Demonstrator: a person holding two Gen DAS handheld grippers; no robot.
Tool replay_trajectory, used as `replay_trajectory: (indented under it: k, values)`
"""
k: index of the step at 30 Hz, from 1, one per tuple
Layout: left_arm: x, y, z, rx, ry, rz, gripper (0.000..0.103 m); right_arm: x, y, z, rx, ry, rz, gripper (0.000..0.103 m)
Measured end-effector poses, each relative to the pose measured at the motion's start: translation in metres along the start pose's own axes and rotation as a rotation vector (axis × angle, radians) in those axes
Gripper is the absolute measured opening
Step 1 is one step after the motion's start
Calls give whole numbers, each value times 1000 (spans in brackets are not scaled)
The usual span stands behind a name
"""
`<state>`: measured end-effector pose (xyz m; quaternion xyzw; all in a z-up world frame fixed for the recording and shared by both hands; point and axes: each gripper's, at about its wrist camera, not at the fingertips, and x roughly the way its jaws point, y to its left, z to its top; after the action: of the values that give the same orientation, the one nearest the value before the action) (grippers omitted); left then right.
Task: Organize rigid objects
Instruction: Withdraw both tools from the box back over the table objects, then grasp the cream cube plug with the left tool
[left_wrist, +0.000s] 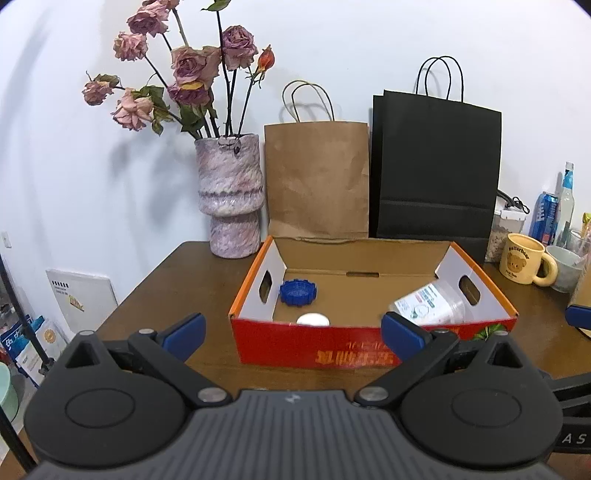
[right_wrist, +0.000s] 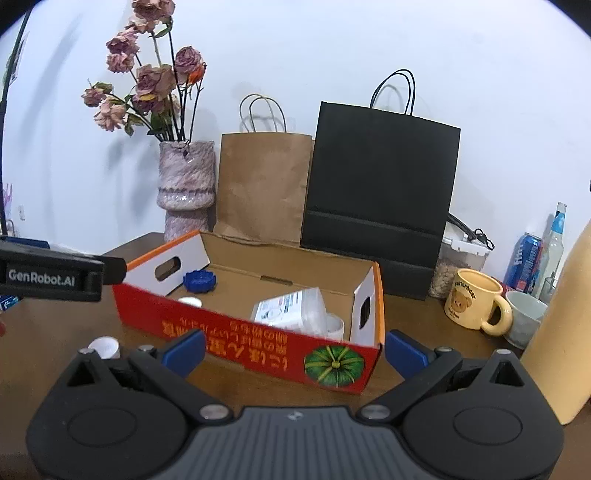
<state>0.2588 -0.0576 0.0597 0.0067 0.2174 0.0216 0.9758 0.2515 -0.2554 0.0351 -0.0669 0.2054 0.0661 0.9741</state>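
Collecting the white cap (right_wrist: 105, 347) lying outside the red cardboard box (right_wrist: 258, 341), near its front wall: both grippers, left (left_wrist: 293, 330) and right (right_wrist: 294, 349), stand apart and empty; straddle the cap squarely before closing.

My red box (right_wrist: 258, 339) has orange edges, orange print and a green pumpkin picture (right_wrist: 334, 363); its inside is plain brown, its end flaps white. A blue cap (left_wrist: 298, 291) lies far left inside. Behind stand a brown bag (left_wrist: 317, 177), a black bag (left_wrist: 436, 166) and a mottled pink-purple vase (left_wrist: 231, 195). My gripper fingertips (right_wrist: 183, 350) are blue.
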Motion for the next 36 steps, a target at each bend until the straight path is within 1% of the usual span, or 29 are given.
replay_trajectory:
  k: [12, 21, 25, 29, 33, 36]
  values:
    - [-22, 5, -31, 13, 37, -11, 103, -26, -1, -36, -6, 36, 3, 103]
    - [-32, 1, -56, 43, 65, -62, 103, -37, 4, -64, -36, 78, 15, 103]
    - [-32, -2, -70, 62, 94, -74, 103, -38, 3, -74, -32, 94, 16, 103]
    - [-29, -4, -83, 76, 128, -92, 103, -39, 2, -81, -20, 102, 15, 103]
    - [-29, -6, -94, 85, 148, -120, 103, -39, 1, -86, -10, 102, 7, 103]
    - [-28, -9, -99, 95, 155, -125, 103, -39, 0, -89, 0, 103, 2, 103]
